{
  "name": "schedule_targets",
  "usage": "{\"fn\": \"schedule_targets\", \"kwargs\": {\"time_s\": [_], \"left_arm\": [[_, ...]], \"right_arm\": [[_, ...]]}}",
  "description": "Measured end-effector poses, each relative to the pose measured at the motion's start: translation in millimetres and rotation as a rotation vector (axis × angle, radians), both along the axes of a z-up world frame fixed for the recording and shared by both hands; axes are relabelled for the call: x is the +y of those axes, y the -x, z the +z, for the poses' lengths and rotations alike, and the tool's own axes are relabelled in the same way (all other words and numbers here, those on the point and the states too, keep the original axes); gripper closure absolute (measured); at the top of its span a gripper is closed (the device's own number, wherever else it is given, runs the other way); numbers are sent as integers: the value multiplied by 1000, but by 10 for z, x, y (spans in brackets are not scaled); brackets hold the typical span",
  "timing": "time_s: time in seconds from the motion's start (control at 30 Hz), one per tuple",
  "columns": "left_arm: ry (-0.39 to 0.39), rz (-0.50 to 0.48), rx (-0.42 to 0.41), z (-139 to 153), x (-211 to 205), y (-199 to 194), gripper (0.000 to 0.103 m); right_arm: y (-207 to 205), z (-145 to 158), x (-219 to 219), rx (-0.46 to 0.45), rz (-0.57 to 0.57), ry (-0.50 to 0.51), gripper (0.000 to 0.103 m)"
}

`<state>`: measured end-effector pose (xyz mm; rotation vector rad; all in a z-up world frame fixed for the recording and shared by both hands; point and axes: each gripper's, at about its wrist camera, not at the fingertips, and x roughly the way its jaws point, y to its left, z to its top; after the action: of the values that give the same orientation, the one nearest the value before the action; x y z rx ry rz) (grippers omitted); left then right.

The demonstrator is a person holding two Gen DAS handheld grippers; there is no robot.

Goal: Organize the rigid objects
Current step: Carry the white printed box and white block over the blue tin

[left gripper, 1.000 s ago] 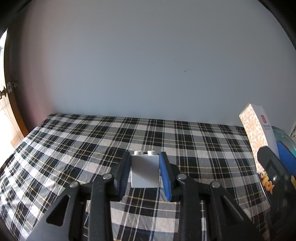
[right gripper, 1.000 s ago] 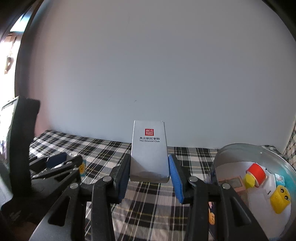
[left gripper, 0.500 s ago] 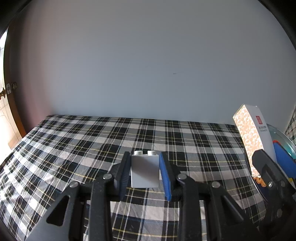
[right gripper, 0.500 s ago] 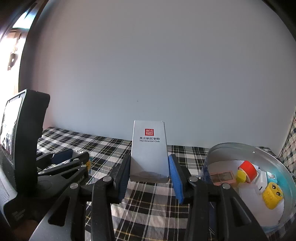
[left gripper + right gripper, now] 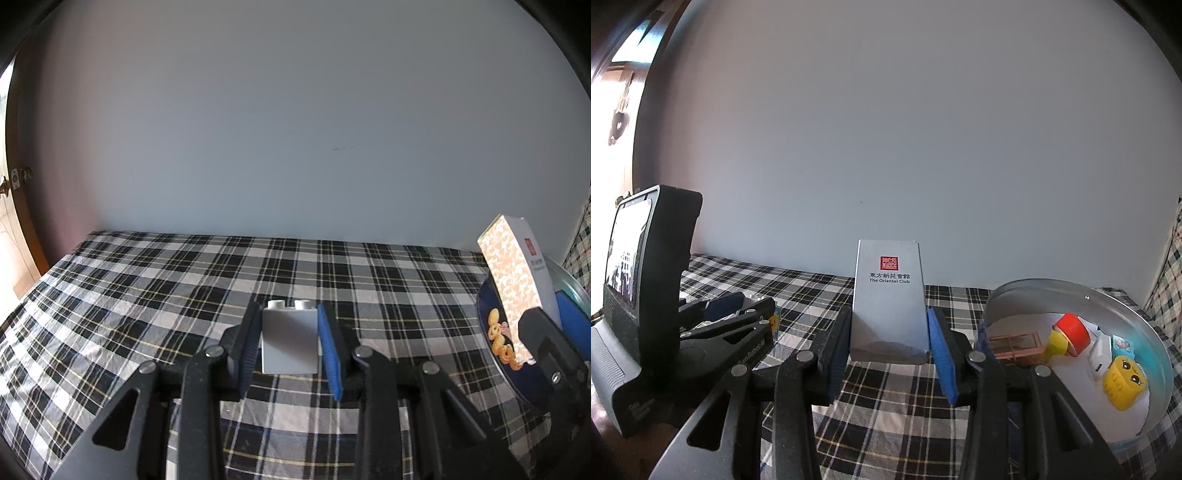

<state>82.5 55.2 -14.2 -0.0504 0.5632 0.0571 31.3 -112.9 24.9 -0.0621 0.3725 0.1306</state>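
My left gripper (image 5: 290, 341) is shut on a white toy brick (image 5: 290, 338) with two studs on top, held above the plaid cloth. My right gripper (image 5: 890, 345) is shut on a silver-grey box (image 5: 888, 299) with a red seal and "The Oriental Club" print, held upright. The same box (image 5: 511, 284) shows at the right edge of the left wrist view, with a patterned orange side. The left gripper (image 5: 738, 314) shows at the left of the right wrist view.
A round metal tin (image 5: 1137, 314) at the right holds a red-and-yellow piece (image 5: 1067, 332), a yellow face brick (image 5: 1123, 380), a pink flat box (image 5: 1015, 343) and white items. The checked cloth (image 5: 147, 280) covers the surface up to a plain wall.
Both grippers kept their grip. The tin has come nearer and lower in the right wrist view. The box has shifted right in the left wrist view.
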Motion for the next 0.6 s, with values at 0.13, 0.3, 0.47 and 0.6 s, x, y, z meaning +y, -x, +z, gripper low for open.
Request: {"fn": "schedule_targets", "kwargs": {"time_s": [0.13,0.3,0.47,0.6], "left_arm": [[11,-12,8,-28,-65,-15,73],[6,-17,-1,-23,-127,-5,73],[6,-19,-8,-3,-180,17,73],[5,-30,-19,34,-282,61,72]], "right_arm": [[54,10,-57,-10,-6,12,59],[131,20,-135,-26,-3,30,59],[226,47,-275,-54,-19,46,59],[280,67,-378,-67,-38,43,59]]}}
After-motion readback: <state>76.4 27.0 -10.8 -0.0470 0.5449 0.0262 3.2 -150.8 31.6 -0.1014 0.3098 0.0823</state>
